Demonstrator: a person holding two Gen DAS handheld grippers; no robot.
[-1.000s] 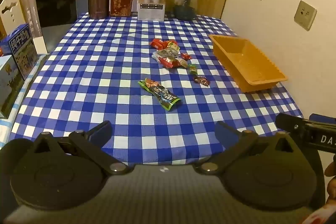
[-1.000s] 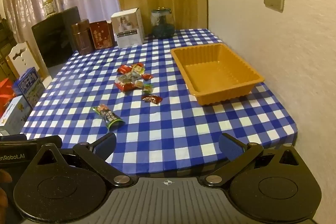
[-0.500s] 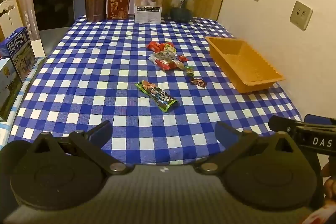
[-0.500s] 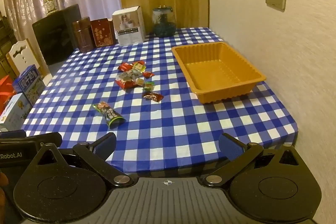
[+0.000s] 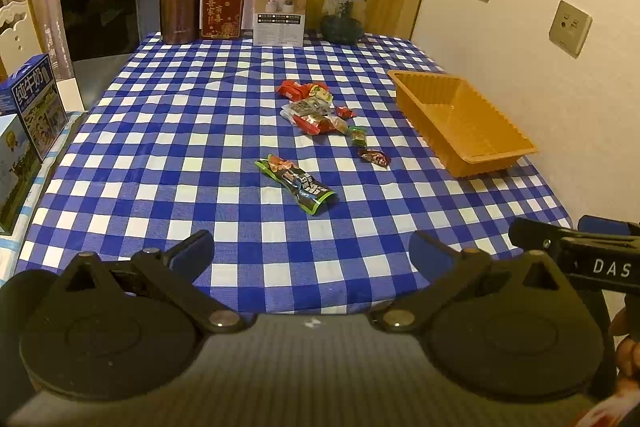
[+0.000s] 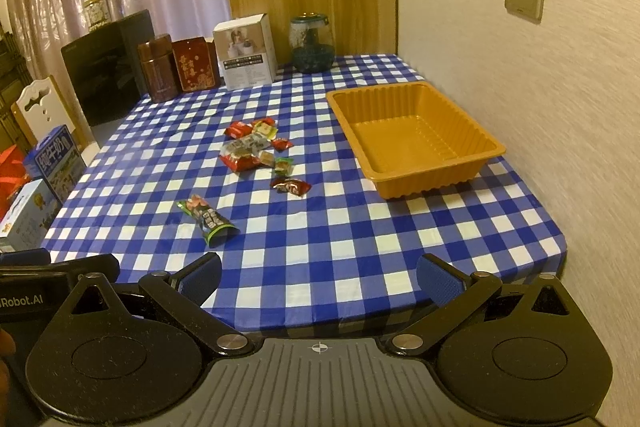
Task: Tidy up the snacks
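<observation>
1. Left wrist view: blue-and-white checked tablecloth [image 5: 160, 131] over a table pushed against the right wall, boxes and jars lined along the far edge. Left gripper [image 5: 312, 251] held back over the near edge, jaws wide apart, nothing between them; probably staged before a first pick. Green snack packet [image 5: 296, 183] lying alone at centre, flat, long axis running far-left to near-right, dark end nearest. Heap of small snacks [image 5: 316, 113] farther off. Orange tray [image 5: 492, 157] empty, at right by the wall.

2. Right wrist view: right gripper [image 6: 320, 277] likewise low at the near edge, jaws spread, empty. Tray straight ahead to the right, well apart from the snacks, likely the collecting place. Red candy [image 6: 291, 185] lying between heap and near edge.
</observation>
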